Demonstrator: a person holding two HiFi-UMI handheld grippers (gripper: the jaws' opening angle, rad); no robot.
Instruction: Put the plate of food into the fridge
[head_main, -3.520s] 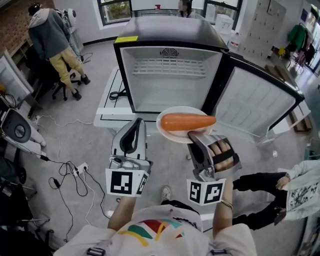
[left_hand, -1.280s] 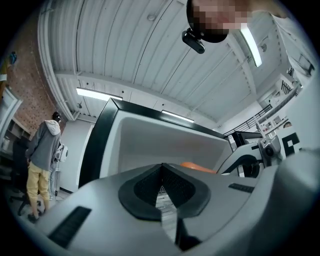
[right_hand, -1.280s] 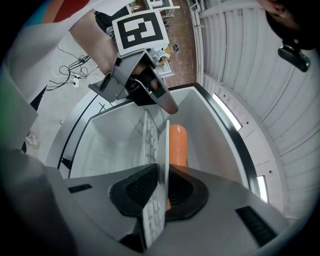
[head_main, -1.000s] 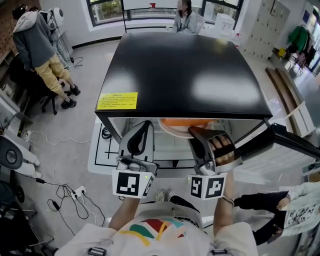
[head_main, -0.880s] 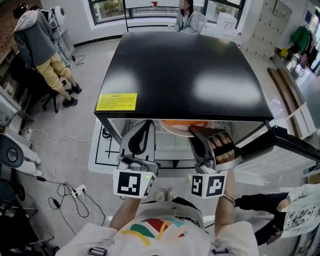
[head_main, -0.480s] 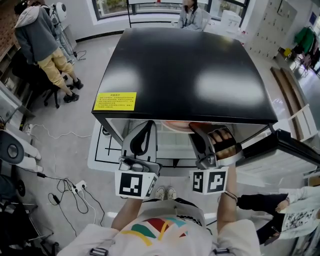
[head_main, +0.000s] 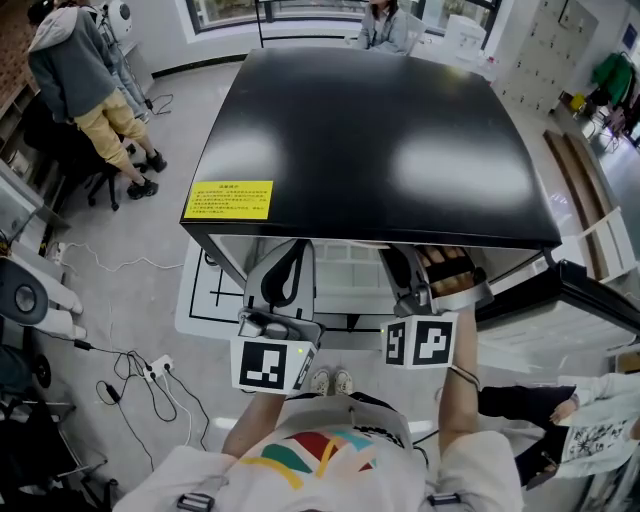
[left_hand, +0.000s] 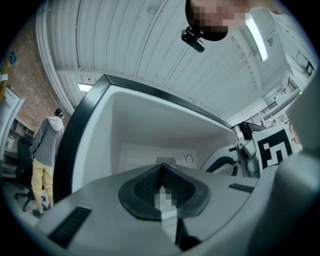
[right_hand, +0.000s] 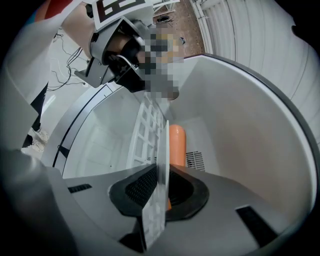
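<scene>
Pushing deeper, I've got the plate (right_hand: 162, 150) fully inside the fridge (head_main: 370, 140), out of head view now; right gripper (right_hand: 162, 187) pinches its rim, left gripper (left_hand: 161, 187) is closed, empty. Set-down comes next.

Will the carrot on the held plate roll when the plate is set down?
Probably: the carrot looks round and smooth, lying loose on the plate. The plate seems thin and stiff, held only at its rim by the right gripper, so it may tilt.
</scene>
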